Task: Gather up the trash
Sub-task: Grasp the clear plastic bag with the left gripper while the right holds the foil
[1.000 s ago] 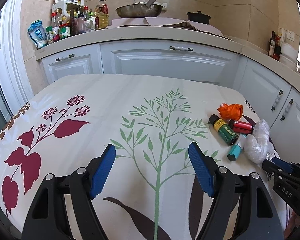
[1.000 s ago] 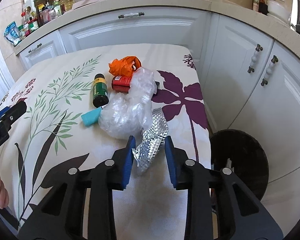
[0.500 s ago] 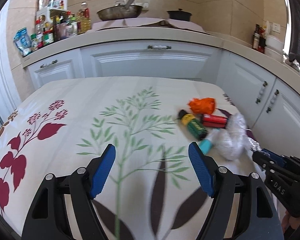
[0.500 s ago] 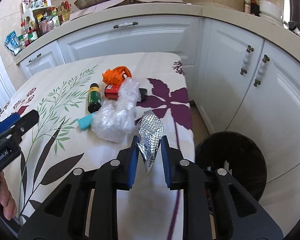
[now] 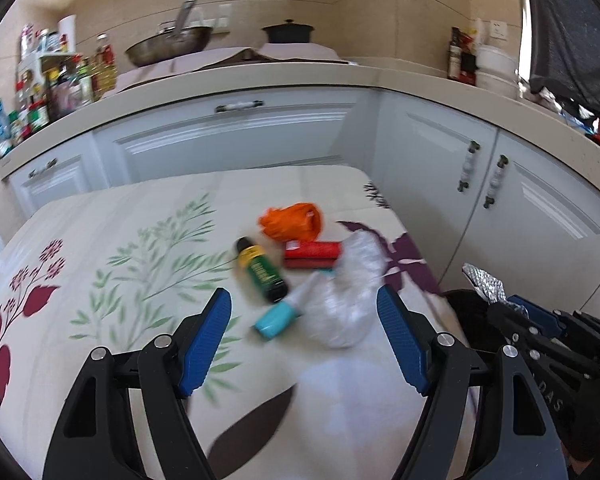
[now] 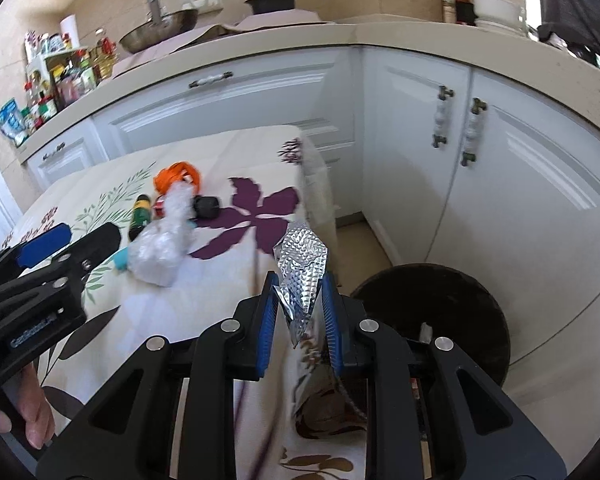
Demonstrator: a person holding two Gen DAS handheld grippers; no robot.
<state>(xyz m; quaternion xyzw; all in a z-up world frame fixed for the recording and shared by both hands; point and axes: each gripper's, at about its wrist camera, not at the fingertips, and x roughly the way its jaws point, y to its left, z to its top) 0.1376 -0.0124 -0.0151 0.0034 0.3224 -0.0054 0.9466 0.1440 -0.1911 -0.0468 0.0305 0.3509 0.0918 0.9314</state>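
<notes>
Right gripper [image 6: 298, 308] is clamped on a crumpled silver foil wrapper [image 6: 302, 270], held off the table edge, with the black waste bin [image 6: 432, 312] on the floor just beyond and to the right; left gripper [image 5: 304, 334] hangs over the floral tablecloth [image 5: 120, 280], jaws wide apart and holding nothing; ahead of it lie a teal-capped tube [image 5: 278, 320], clear plastic bag [image 5: 348, 300], green bottle [image 5: 262, 274], red can [image 5: 312, 254] and orange bag [image 5: 294, 222]; white cabinets [image 5: 236, 136] behind.
</notes>
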